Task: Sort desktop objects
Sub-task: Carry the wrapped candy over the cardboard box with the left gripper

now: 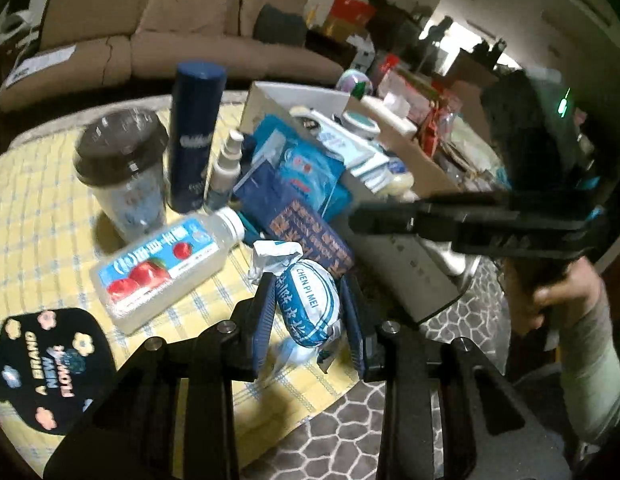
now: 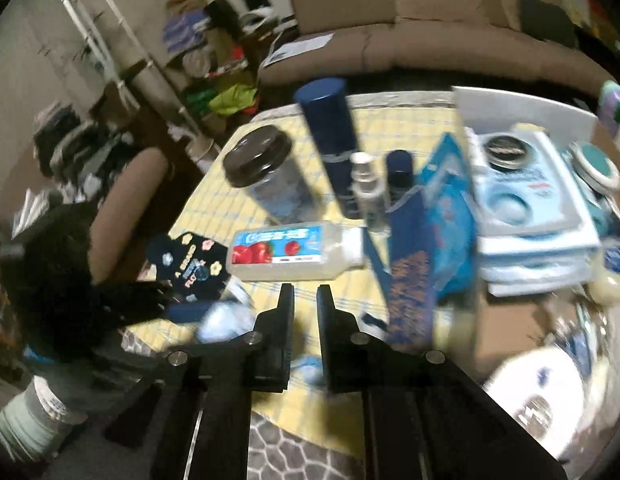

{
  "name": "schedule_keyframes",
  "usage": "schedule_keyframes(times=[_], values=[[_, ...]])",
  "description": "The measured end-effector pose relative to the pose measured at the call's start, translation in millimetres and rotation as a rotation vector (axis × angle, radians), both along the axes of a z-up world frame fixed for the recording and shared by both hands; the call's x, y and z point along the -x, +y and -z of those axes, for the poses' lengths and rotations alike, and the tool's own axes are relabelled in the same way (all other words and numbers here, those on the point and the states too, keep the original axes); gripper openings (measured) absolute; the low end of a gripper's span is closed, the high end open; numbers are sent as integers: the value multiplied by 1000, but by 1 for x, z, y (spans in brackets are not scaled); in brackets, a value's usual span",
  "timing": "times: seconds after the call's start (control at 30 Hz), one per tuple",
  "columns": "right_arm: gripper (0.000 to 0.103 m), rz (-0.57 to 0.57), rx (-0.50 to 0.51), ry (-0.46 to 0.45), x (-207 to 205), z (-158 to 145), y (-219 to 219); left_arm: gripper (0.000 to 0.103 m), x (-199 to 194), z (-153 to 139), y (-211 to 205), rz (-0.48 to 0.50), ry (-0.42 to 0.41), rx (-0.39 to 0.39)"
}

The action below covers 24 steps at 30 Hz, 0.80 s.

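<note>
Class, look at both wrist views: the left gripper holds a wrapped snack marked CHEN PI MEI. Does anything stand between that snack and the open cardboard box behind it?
Yes. The snack, clamped in the left gripper, has a dark blue packet and blue pouches piled directly ahead, leaning against the cardboard box. The right gripper also crosses just right of that path.

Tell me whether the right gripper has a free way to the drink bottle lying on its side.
Probably yes: the right gripper is shut and empty, and only bare yellow cloth separates it from the drink bottle.
</note>
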State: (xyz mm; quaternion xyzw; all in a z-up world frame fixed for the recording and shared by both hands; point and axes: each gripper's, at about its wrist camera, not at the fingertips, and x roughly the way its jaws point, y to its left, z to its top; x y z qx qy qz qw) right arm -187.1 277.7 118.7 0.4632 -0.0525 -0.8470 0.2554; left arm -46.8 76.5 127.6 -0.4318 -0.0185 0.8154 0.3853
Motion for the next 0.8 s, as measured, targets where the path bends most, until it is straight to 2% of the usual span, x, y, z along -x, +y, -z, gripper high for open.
schedule_keyframes(times=[0.13, 0.2, 0.27, 0.33, 0.47, 0.6, 0.67, 0.7, 0.8], values=[[14, -31, -54, -6, -1, 12, -14, 30, -3, -8, -23, -41, 1, 22], [15, -104, -87, -13, -4, 22, -27, 30, -6, -4, -36, -63, -7, 37], [20, -200, -144, -26, -8, 37, -50, 30, -8, 0, -48, -81, -19, 39], [36, -283, -227, -37, -17, 55, -72, 30, -9, 6, -60, -98, -30, 42], [39, -387, -364, -51, -28, 90, -95, 30, -10, 11, -74, -119, -49, 33], [44, -415, -426, -58, -33, 113, -98, 30, -11, 13, -77, -123, -58, 25], [41, -403, -418, -66, -31, 116, -94, 30, -12, 12, -75, -119, -60, 22], [35, -398, -411, -65, -31, 115, -92, 30, -12, 11, -72, -115, -60, 22], [34, -352, -385, -35, -31, 104, -81, 30, -11, 5, -59, -96, -53, 18]])
